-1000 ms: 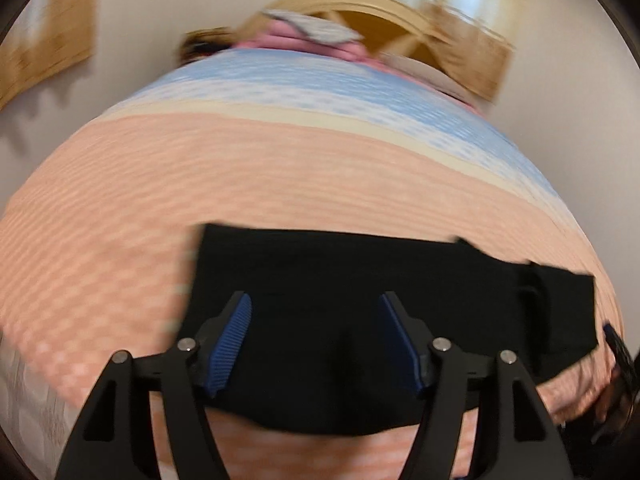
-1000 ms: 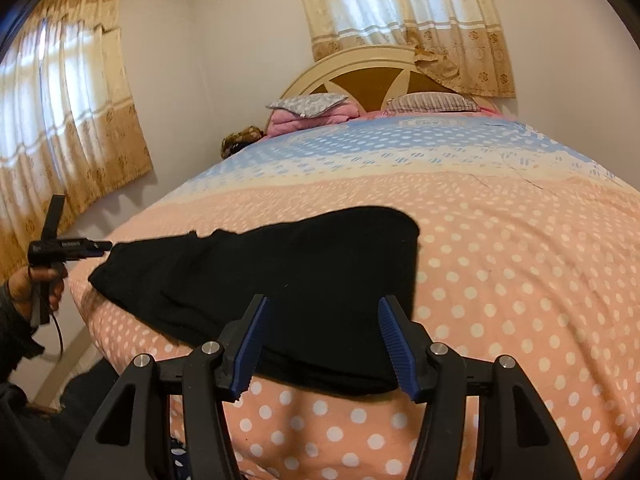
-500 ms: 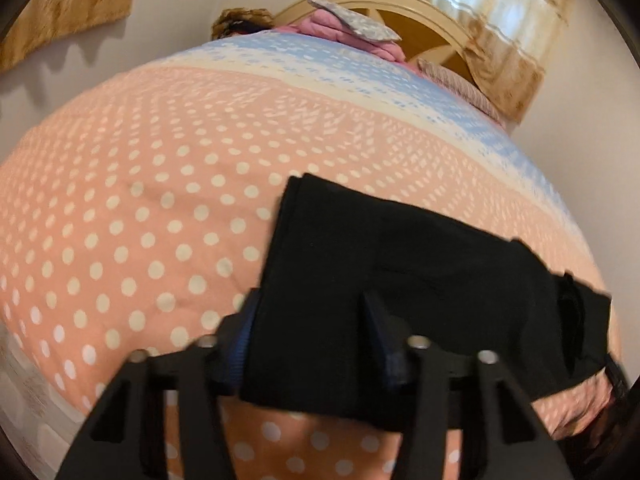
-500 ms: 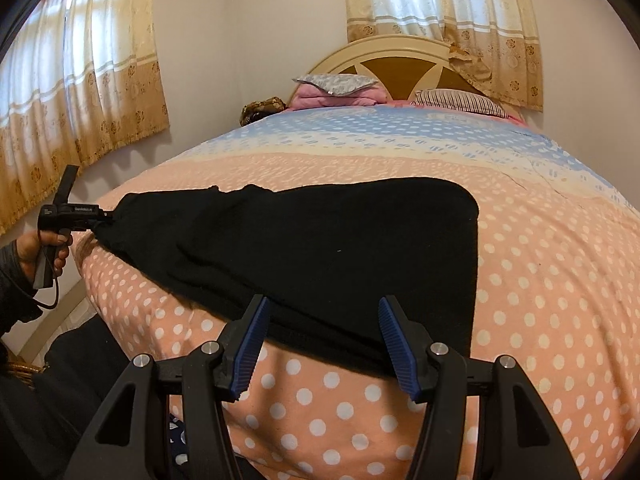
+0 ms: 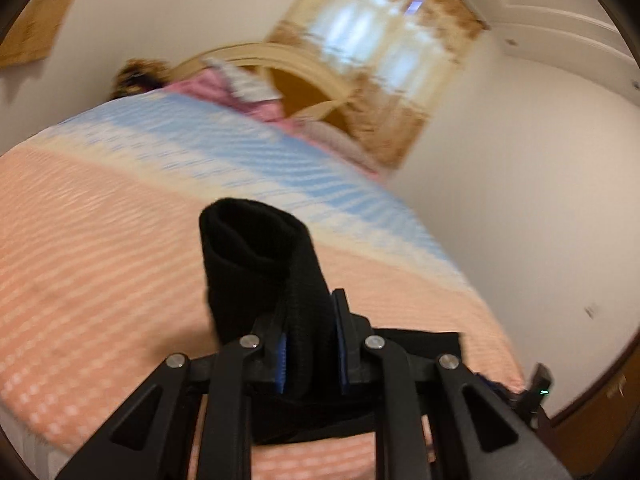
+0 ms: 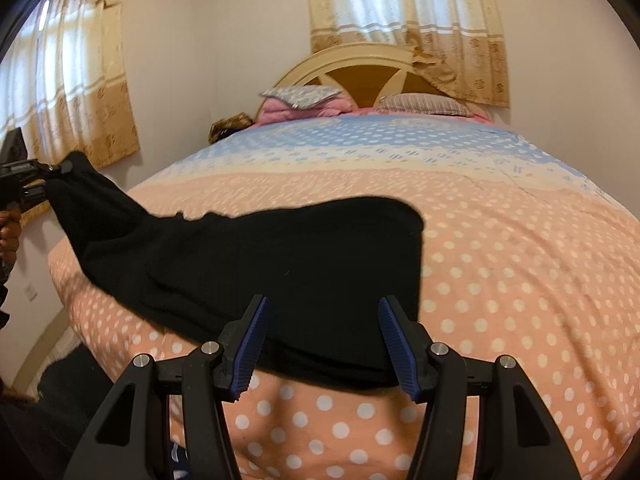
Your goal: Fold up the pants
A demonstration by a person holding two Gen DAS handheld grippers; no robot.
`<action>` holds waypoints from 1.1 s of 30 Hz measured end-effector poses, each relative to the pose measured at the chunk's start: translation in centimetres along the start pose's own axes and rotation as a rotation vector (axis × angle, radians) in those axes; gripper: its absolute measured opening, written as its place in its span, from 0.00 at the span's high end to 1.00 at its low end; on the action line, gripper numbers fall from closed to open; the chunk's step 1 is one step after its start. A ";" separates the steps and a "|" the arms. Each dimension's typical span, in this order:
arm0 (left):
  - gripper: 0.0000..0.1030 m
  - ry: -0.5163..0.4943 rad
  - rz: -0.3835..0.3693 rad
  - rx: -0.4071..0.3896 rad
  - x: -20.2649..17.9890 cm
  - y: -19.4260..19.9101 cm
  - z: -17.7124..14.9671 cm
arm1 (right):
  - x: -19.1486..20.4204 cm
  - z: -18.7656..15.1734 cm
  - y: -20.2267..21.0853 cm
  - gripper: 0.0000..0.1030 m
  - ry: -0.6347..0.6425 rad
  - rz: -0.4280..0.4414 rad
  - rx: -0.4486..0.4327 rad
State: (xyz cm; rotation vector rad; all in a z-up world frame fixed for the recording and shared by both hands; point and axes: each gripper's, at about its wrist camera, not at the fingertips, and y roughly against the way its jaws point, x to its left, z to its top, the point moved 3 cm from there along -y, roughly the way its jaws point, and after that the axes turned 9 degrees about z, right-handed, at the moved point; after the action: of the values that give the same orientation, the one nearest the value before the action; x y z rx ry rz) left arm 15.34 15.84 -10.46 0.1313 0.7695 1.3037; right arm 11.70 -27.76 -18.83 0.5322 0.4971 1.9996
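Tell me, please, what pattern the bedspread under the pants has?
White polka dots on the peach, cream and blue banded fabric bedspread, clearest in the right wrist view.

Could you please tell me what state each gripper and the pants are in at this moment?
Left gripper: shut on the pants, one end lifted off the bed.
Right gripper: open, hovering at the other end, gripping nothing.
Pants: black, mostly lying on the bedspread, left end raised.
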 end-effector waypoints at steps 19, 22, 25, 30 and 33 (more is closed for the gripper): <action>0.93 -0.298 -0.266 0.302 -22.6 -13.8 -5.1 | -7.2 0.6 2.8 0.43 -0.226 -0.213 -0.061; 0.93 -0.327 -0.266 0.353 -24.4 -16.3 -7.3 | -7.3 0.5 2.9 0.43 -0.240 -0.200 -0.065; 0.93 -0.346 -0.282 0.432 -26.4 -18.2 -10.0 | -7.4 0.4 2.7 0.43 -0.244 -0.190 -0.061; 0.89 -0.451 -0.243 0.471 -28.3 -19.3 -13.7 | -7.4 0.3 2.4 0.43 -0.260 -0.156 -0.058; 0.75 -0.453 -0.220 0.461 -28.0 -18.0 -14.1 | -7.4 0.4 2.5 0.43 -0.280 -0.089 -0.074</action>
State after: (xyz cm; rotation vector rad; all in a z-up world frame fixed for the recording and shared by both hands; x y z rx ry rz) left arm 20.23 -19.24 -17.84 0.6699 0.6576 0.8263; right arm 13.41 -35.39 -18.35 0.7186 0.2685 1.8149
